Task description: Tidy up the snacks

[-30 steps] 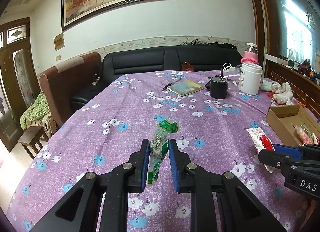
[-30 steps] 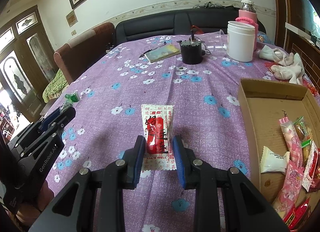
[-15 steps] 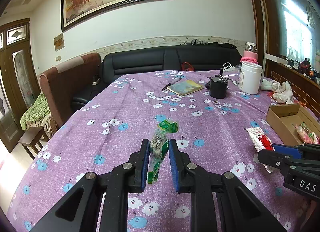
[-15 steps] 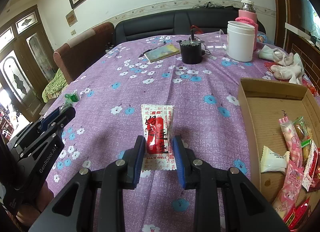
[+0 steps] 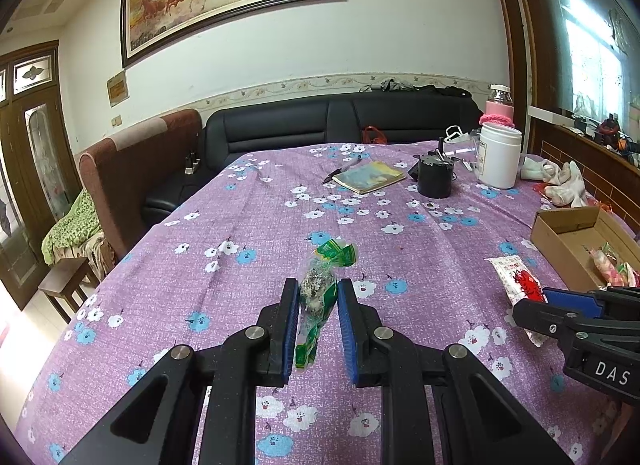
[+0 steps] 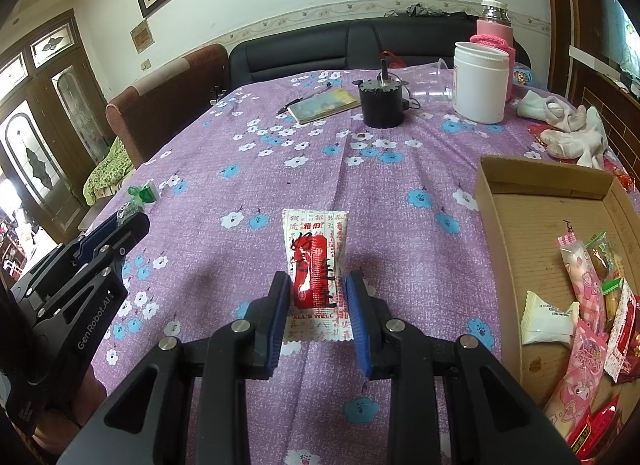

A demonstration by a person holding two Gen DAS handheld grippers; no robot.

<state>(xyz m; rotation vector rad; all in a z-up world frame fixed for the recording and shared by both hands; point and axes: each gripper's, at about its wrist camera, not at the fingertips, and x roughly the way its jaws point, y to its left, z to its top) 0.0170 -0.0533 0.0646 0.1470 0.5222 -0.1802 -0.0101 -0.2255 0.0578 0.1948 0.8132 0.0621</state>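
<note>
Green snack (image 5: pixel 318 297) — left jaws straddle, unclosed | red packet (image 6: pixel 316 269) — right likewise; unchanged.

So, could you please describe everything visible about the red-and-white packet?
The packet is a flat, sealed, white sachet with crimped edges, red Chinese print, a glossy red centre panel and "ALL'S WELL" below. It lies flat on the purple floral cloth, left of the box, between the right gripper's open fingers.

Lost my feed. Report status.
Left gripper open around green snack. Right gripper open around red-white packet. Box to right, path clear.
</note>
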